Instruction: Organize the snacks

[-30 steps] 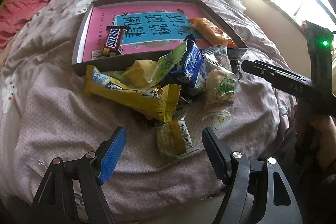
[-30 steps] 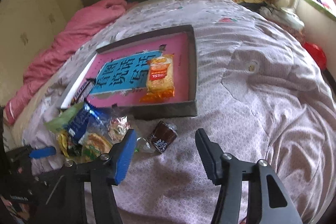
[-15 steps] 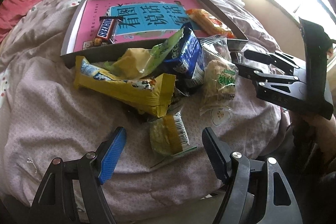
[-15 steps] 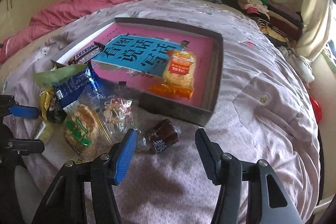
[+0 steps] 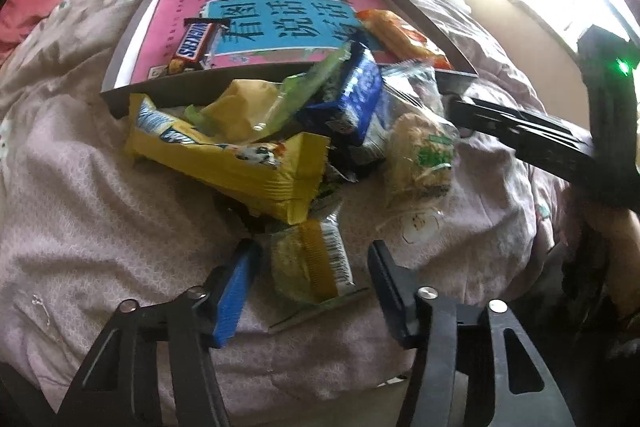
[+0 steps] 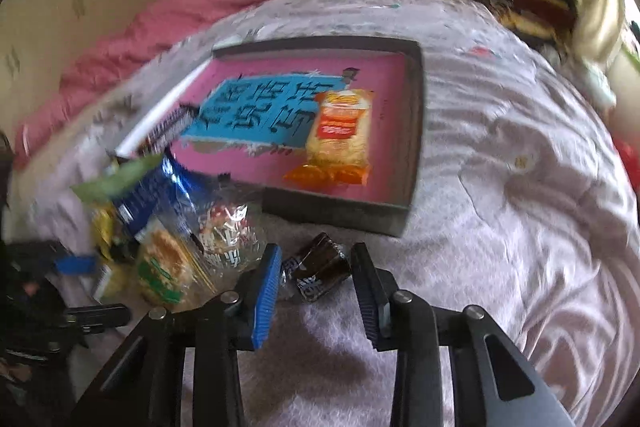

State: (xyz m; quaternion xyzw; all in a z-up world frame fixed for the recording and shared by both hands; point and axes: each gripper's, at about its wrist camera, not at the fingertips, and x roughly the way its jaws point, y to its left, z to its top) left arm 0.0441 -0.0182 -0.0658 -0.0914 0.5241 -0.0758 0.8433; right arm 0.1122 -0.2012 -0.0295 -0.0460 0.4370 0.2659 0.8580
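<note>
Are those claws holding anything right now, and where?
Right claw pinches the dark brown packet by its sides. Left claw, just closing, straddles a small green packet untouched.

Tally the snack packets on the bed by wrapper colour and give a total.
Brown: 2, Snickers bar, dark packet
Orange: 1, orange packet
Blue: 1, blue packet
Yellow to green: 3, long yellow packet, pale green bag, small packet
Clear: 2, round cake packet, second clear packet
Total: 9 visible; the pile may hide more.
</note>
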